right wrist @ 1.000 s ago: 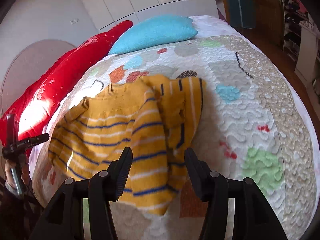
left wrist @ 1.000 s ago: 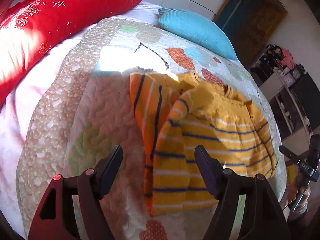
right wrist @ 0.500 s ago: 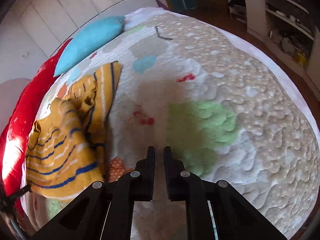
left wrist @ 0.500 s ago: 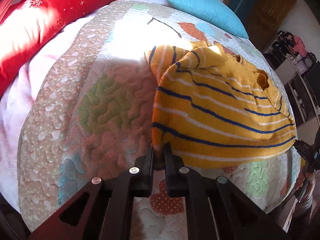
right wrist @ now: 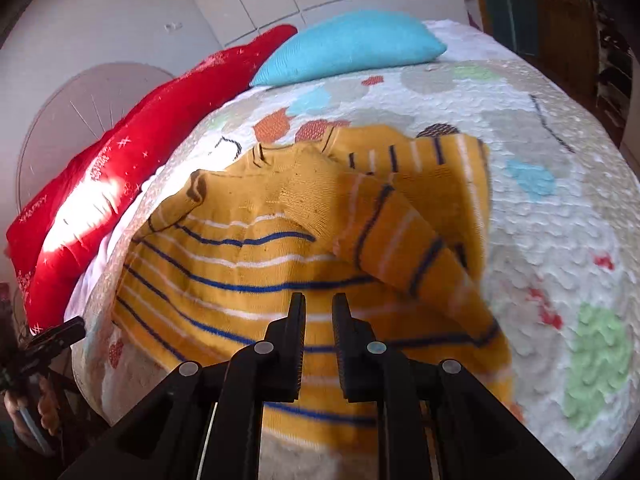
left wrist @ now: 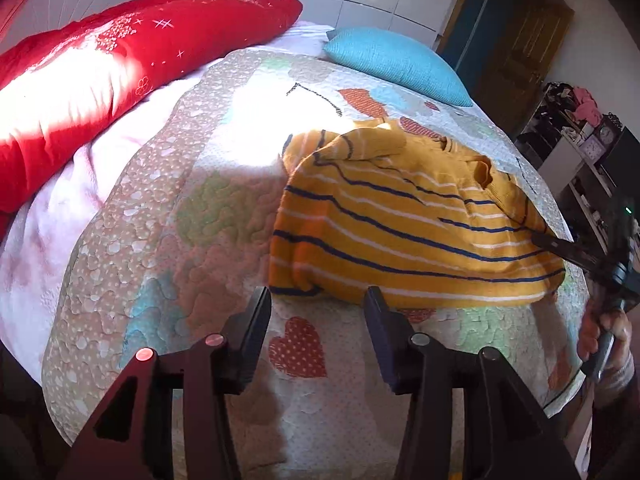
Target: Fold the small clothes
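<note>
1. Lying on the quilted bedspread (left wrist: pixel 168 240) near the foot edge of the bed, the yellow sweater (left wrist: pixel 400 224) is showing a soft knit with thin navy and white stripes, one striped sleeve (right wrist: pixel 404 240) folded across its body.
2. Hovering just short of the sweater's hem, the left gripper (left wrist: pixel 316 308) is opening its jaws to a middling gap, with only a corner of the hem showing between the dark fingers (left wrist: pixel 256 320) and nothing being pressed.
3. Pointing down over the sweater's lower stripes, the right gripper (right wrist: pixel 319 312) is keeping its black jaws narrow but parting slightly; I cannot tell whether any cloth is being pinched between them.
4. Gripping the right tool's handle at the bed's edge, a hand (left wrist: pixel 604 336) is showing in the left wrist view.
5. Spreading under everything, the bedspread is looking puffy and stitched in wavy lines, patched with red hearts, green and blue blobs.
6. Leaning along the far side, a long red pillow (left wrist: pixel 100 80) is catching bright sunlight, and a ribbed turquoise cushion (left wrist: pixel 392 64) is sitting at the head of the bed.
7. Standing beyond the bed, a cluttered shelf unit (left wrist: pixel 580 148) and a wooden door (left wrist: pixel 516 52) are closing off the room.
</note>
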Demonstrator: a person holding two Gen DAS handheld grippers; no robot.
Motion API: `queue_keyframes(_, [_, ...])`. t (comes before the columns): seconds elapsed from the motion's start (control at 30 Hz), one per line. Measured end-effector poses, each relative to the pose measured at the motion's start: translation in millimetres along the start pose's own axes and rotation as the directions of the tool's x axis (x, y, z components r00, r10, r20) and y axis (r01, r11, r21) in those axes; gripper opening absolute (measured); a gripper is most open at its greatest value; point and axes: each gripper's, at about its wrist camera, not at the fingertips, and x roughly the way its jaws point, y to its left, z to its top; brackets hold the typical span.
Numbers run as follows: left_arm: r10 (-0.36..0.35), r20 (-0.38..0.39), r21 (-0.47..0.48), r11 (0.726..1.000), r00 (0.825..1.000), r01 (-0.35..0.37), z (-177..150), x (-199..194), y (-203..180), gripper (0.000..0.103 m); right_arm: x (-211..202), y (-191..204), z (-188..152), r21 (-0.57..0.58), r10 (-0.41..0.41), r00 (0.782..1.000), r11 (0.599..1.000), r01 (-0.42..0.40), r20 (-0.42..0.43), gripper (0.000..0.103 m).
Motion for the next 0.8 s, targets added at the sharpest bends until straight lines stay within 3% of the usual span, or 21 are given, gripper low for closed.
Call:
queue_keyframes(0.13, [0.017,0.028,0.058,0.998,0.999,-0.019,-7,-8,-13,0.055,40,-15,43,0.006,-0.106,0.994,0.994,0.106,0.011,0.015])
queue_keyframes(0.27, [0.017,0.025,0.064,0.998,1.000,-0.018,-14,-6,-8,0.059,45,-54,76,0.156,-0.160,0.986,0.976,0.150,0.050,0.015])
queue_keyframes(0.4, [0.007,0.015,0.015,1.000,1.000,-0.007,-20,-1,5,0.059,40,-65,88,0.218,-0.184,0.982,0.961,0.170,0.044,0.016])
queue_keyframes(0.47, [-0.005,0.010,-0.025,1.000,1.000,0.005,-24,0,12,0.059,26,-46,89,0.181,-0.186,0.979,0.969,0.169,0.079,0.024])
queue_keyframes(0.53, [-0.006,0.008,-0.057,0.998,1.000,0.007,-27,0,18,0.060,12,-16,88,0.106,-0.172,0.977,0.982,0.159,0.123,0.041])
queue_keyframes(0.63, [-0.004,0.005,-0.100,0.995,1.000,0.004,-33,-1,25,0.061,13,38,85,-0.021,-0.086,0.989,0.996,0.089,0.117,0.042])
queue_keyframes(0.73, [-0.004,0.013,-0.122,0.993,1.000,0.005,-37,-5,30,0.062,40,90,77,-0.137,-0.006,0.999,0.990,0.010,0.031,0.041])
queue_keyframes(0.8, [-0.003,0.023,-0.127,0.992,1.000,0.006,-41,-10,32,0.063,66,122,72,-0.207,0.005,1.000,0.978,-0.008,-0.017,0.036])
